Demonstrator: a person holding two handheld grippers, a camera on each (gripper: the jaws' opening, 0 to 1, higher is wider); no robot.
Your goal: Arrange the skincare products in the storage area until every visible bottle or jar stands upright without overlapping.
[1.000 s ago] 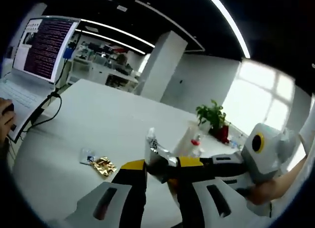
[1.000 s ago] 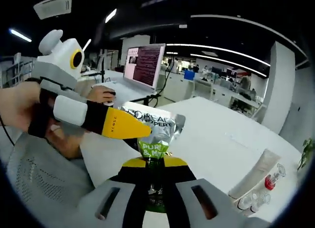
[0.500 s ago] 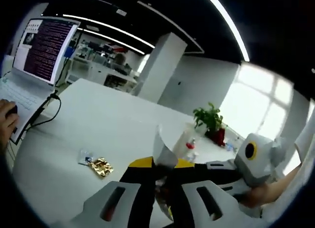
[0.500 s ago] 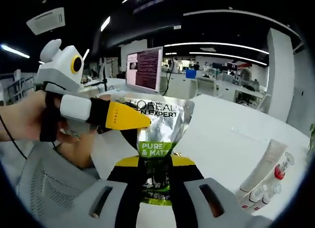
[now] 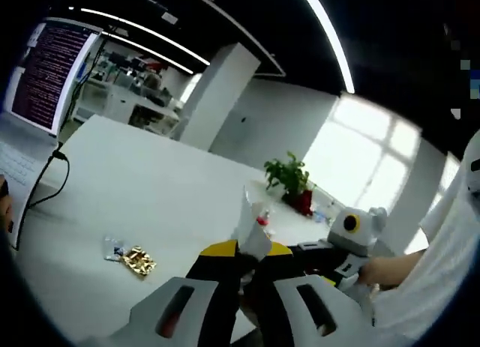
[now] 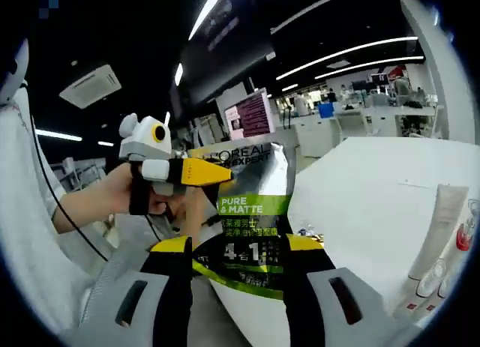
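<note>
A silver L'Oreal "Pure & Matte" pouch (image 6: pixel 251 219) with a green band hangs upright in the air, facing the right gripper view. My left gripper (image 6: pixel 202 172) comes in from the left, shut on the pouch's top corner. In the left gripper view the pouch (image 5: pixel 251 225) shows edge-on between my left gripper's (image 5: pixel 247 253) closed yellow tips. My right gripper (image 6: pixel 238 246) stands open, its jaws wide apart on either side of the pouch's lower part. The right gripper (image 5: pixel 304 249) reaches in from the right, held by a hand. A white tube (image 6: pixel 442 219) and small bottles (image 6: pixel 429 278) lie on the table at the right.
A gold foil packet (image 5: pixel 137 261) and a small sachet (image 5: pixel 114 248) lie on the white table (image 5: pixel 135 197). A laptop screen (image 5: pixel 45 70) with a black cable (image 5: pixel 41 189) stands at the left. A potted plant (image 5: pixel 289 174) sits at the far edge.
My right gripper's jaws have spread apart around the pouch while the left gripper closed on its top corner. Both views have tilted upward, and the pouch now faces the right gripper view flat-on.
</note>
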